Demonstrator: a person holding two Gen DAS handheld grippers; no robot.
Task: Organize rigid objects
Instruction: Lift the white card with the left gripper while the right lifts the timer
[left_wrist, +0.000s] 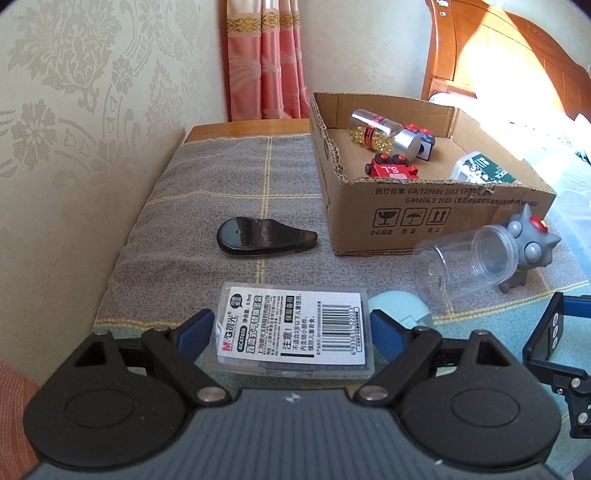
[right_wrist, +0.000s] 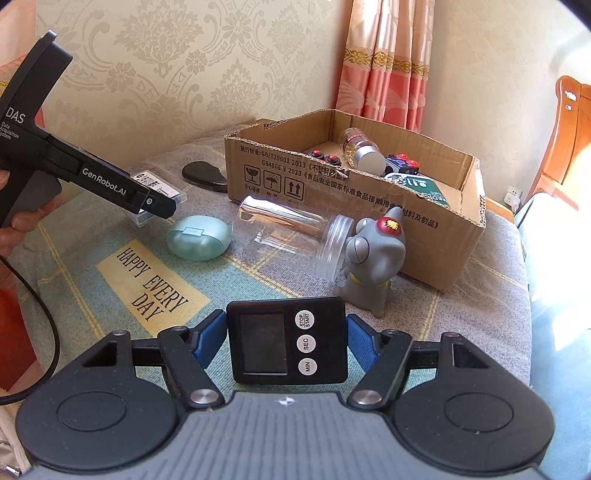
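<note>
Clamping a clear refill case (left_wrist: 291, 328) by its short sides, the left gripper (left_wrist: 291, 332) has one blue pad on each end of it, label and barcode facing up. The right gripper (right_wrist: 286, 341) likewise pinches a black digital timer (right_wrist: 287, 341) between its blue fingers (right_wrist: 210, 338), screen and three round buttons facing the camera.

Just past the case lies a mint-green oval case (right_wrist: 198, 237) on the checked cloth (left_wrist: 221, 177); farther on, a black teardrop-shaped tape dispenser (left_wrist: 264, 236) rests near the cloth's middle. A clear jar (right_wrist: 295, 236) lies on its side in front of the cardboard box (right_wrist: 369, 206), its mouth touching a grey toy figure (right_wrist: 376, 258) beside the box's front wall. Inside the box sit a bottle of gold beads (left_wrist: 384, 134), a red toy train (left_wrist: 391, 168) and a white-and-green container (left_wrist: 480, 168).
</note>
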